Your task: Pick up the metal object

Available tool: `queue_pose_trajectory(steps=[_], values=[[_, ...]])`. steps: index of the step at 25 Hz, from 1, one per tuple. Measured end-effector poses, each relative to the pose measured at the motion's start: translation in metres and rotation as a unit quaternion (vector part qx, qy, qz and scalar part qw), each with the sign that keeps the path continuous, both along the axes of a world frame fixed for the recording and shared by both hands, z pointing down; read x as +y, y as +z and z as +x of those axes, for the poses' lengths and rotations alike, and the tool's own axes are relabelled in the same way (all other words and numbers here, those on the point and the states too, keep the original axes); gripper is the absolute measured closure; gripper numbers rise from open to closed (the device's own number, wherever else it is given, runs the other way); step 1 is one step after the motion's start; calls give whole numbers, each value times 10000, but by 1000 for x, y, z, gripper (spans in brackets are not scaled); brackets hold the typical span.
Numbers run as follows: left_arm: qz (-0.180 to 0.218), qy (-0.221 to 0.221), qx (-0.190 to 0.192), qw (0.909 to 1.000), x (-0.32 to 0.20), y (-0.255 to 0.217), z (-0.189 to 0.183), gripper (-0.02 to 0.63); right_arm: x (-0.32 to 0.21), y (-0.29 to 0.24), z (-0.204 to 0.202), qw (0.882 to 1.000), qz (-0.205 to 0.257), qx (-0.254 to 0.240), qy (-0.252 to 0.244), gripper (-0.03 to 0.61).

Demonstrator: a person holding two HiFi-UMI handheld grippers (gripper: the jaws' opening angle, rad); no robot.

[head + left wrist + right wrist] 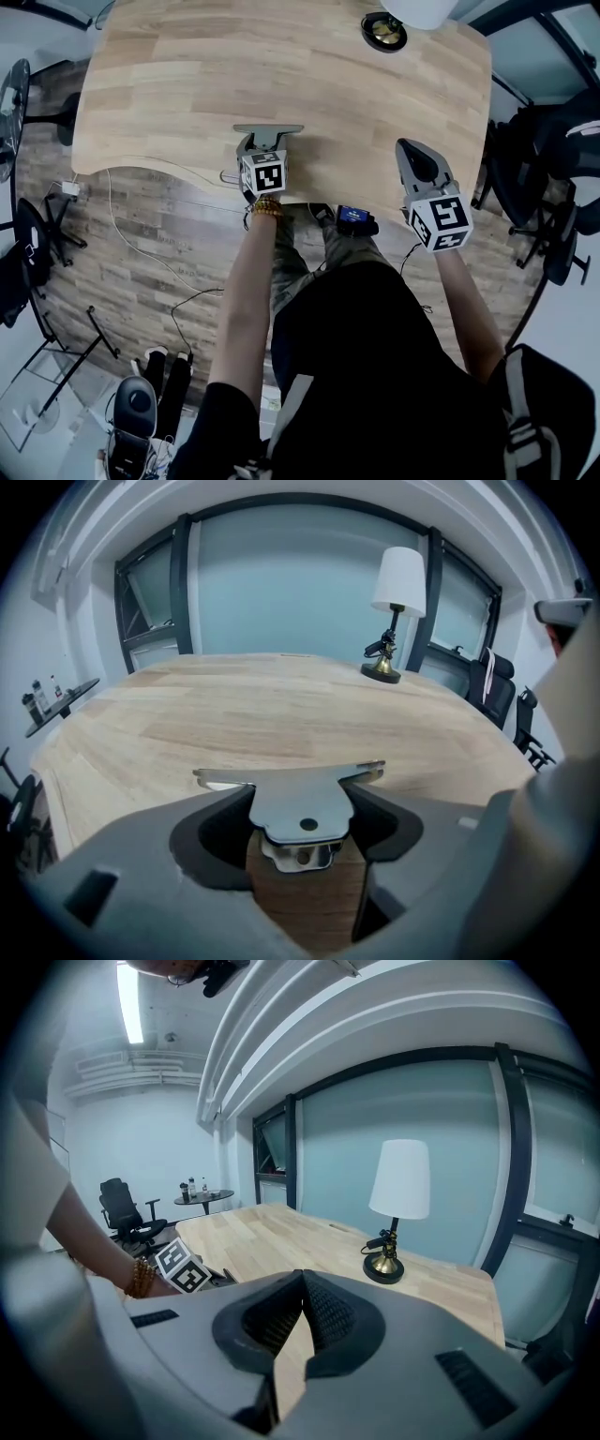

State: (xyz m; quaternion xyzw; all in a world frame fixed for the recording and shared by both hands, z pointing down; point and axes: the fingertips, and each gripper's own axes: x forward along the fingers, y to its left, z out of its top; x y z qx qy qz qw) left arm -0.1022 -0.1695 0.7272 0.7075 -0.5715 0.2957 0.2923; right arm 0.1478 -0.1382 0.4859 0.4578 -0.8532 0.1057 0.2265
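so, where's the metal object (298,801) right now?

on the desk (178,75), near the front edge, on the person's left side. it's a flat t-shaped plate with the crossbar pointing away and the stem pointing back toward the person.

and the left claw (262,148)?

it's tilted down over the plate with its jaws spread wide. the stem lies between the two dark pads (220,832). they sit close beside the stem's edges, but i don't see them pressing on it.

what about the right claw (298,1279)?

that one is held over the desk's front edge on the right, well apart from the plate. its jaws meet at the tips, with nothing between them.

anything else on the desk?

a lamp (394,621) with a white shade and a brass base, over at the far side.
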Motion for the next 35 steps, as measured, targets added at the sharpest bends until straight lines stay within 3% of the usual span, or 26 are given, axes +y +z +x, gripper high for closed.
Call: queue_pose_trajectory(steps=[12, 20, 35], values=[[-106, 84, -145, 9998, 8, -3, -3, 310, -4, -5, 5, 9996, 78, -217, 148, 577], [64, 115, -163, 9998, 3, -20, -6, 310, -8, -8, 3, 9992, 151, -367, 102, 577], [999, 332, -245, 9941, -17, -89, 13, 310, -24, -23, 2, 9974, 409, -595, 18, 577]])
